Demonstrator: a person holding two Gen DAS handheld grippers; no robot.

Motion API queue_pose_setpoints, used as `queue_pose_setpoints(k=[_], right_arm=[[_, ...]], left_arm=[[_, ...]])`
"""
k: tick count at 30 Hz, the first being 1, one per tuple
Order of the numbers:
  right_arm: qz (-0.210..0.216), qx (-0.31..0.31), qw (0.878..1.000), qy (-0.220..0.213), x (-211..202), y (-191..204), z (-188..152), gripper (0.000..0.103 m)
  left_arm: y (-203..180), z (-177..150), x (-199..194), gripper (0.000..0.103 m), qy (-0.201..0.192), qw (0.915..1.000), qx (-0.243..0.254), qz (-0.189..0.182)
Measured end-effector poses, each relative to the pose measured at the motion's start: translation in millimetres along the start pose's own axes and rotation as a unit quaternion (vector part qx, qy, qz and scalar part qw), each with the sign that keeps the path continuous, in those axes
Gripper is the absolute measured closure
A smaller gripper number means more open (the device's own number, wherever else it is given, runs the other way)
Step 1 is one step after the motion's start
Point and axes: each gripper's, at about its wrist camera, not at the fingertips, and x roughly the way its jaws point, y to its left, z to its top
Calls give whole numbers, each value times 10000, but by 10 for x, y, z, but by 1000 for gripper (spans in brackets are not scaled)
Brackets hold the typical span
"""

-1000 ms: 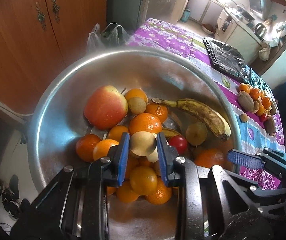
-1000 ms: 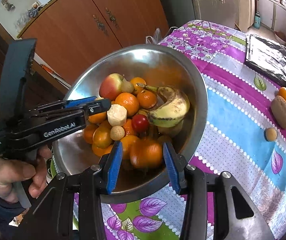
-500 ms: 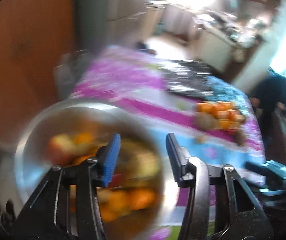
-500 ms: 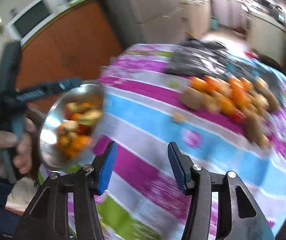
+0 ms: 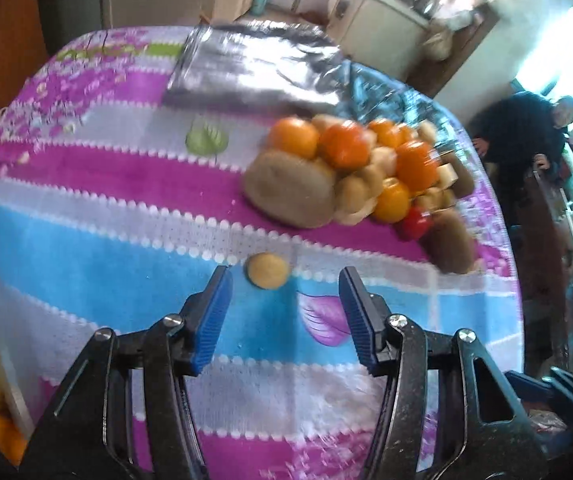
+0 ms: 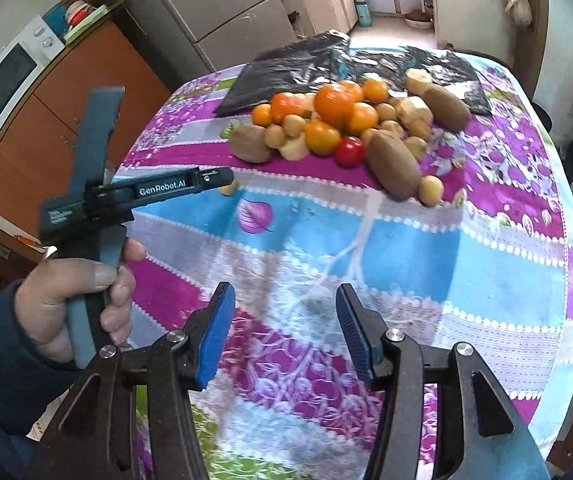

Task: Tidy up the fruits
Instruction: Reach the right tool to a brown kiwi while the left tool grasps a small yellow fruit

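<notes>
Left wrist view: our left hand-held gripper (image 5: 284, 300) hangs over the desk (image 5: 106, 240), jaws apart and empty.
A small round fruit (image 5: 267, 276) lies just beyond its fingertips; the fruit pile (image 5: 350, 172) sits further out. In the right wrist view, our right hand-held gripper (image 6: 284, 320) is likewise spread and empty, with the pile (image 6: 346, 120) well ahead of it.

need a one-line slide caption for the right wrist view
Open right gripper above the patterned tablecloth, fruit pile ahead, left gripper held beside it.
</notes>
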Motion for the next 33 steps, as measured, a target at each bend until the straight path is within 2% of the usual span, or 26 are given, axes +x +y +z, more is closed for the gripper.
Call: queue_pose_setpoints(k=[4,6,9,15,19,25,29,33], right_arm=[[-4,8,10000,11,11,-190,8,47],[-21,33,10000,2,4,-261,13,47],[-63,77,9999,-31,-7,-403,49,47],[-238,117,9996,-137,-29,-703,176,47],[-427,164,9986,-257,9,-1021,392,47],[-842,-283,9950,-462,218,-1406,1055,47],[-1042,-753,9915,-190,518,-1536,1438,47],[-1065,-1161,9874,148,716,-1557,1563,47]], left_arm=[[7,-35,101,57,-44,9998,-3,185],[12,-43,143,66,-24,9997,-22,230],[-18,-32,208,74,-6,9995,33,306],[-100,-38,238,77,-58,9987,232,460],[-93,-52,210,77,-26,9986,266,454],[-157,-19,-2,77,-100,9989,320,321],[-198,29,-144,77,-165,9992,320,190],[-225,47,-203,77,-156,9993,318,89]])
